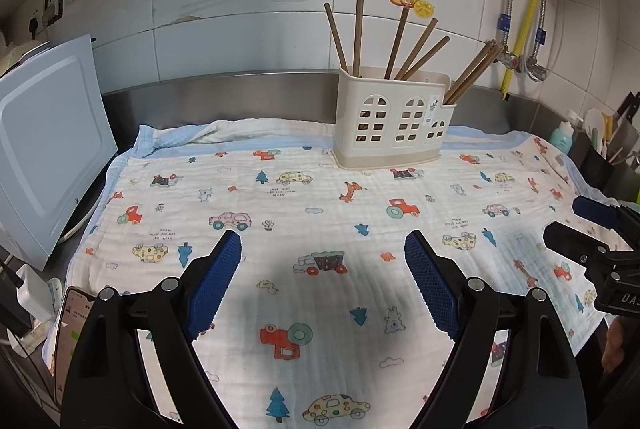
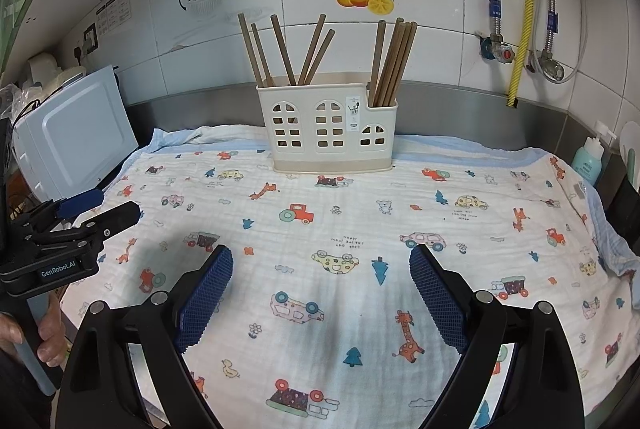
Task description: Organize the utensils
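Observation:
A cream plastic utensil holder [image 1: 394, 123] [image 2: 328, 127] with window-shaped holes stands at the back of the patterned cloth. Several brown wooden chopsticks [image 1: 396, 41] [image 2: 284, 49] lean apart in its big compartment. Another bunch of chopsticks [image 1: 474, 71] [image 2: 394, 63] stands in the small right compartment. My left gripper [image 1: 322, 243] is open over the cloth, nothing between its blue pads. My right gripper [image 2: 320, 257] is open too and empty. Each gripper shows at the edge of the other's view: the right gripper [image 1: 576, 221] and the left gripper [image 2: 116, 209], which a hand [image 2: 44, 337] holds.
A cloth printed with cars and trees [image 1: 320, 229] [image 2: 340, 229] covers the steel counter. A white microwave [image 1: 48, 149] [image 2: 76, 133] stands at the left. A phone [image 1: 70, 333] lies by the front left corner. A blue bottle [image 2: 588, 159] and a black utensil container [image 1: 598, 165] sit right. Pipes and valves [image 2: 520, 49] hang on the tiled wall.

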The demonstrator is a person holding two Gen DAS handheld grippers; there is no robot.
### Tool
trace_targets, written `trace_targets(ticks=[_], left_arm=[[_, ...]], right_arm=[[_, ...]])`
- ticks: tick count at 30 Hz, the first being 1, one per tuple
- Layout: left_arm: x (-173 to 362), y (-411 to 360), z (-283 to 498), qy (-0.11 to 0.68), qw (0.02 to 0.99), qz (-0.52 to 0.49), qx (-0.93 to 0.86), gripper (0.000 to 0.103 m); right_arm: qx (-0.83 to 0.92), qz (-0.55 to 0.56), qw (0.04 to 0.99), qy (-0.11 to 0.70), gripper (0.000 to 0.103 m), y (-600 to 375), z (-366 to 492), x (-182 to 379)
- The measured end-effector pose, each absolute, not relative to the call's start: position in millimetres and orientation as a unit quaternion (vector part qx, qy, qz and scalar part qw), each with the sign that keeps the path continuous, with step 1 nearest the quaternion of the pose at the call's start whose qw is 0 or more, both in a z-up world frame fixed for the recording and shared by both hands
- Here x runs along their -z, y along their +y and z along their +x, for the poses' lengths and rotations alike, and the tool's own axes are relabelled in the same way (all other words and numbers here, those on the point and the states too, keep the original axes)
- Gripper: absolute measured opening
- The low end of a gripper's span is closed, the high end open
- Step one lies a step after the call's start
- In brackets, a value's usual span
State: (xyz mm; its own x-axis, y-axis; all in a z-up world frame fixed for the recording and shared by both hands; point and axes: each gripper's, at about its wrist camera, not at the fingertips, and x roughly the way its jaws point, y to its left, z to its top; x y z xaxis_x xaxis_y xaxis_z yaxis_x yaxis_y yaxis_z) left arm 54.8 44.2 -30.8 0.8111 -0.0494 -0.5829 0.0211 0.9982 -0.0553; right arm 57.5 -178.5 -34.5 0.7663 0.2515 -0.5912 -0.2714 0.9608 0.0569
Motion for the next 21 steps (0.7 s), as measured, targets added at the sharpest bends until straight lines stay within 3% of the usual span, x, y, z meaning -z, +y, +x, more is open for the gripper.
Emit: trace_targets(ticks=[21], left_arm=[[31.7, 41.7, 55.3, 0.307, 0.951, -0.019, 0.018, 0.083]], right_arm=[[-0.137, -0.009, 0.94, 0.313, 0.087, -185.7, 57.9, 35.7]])
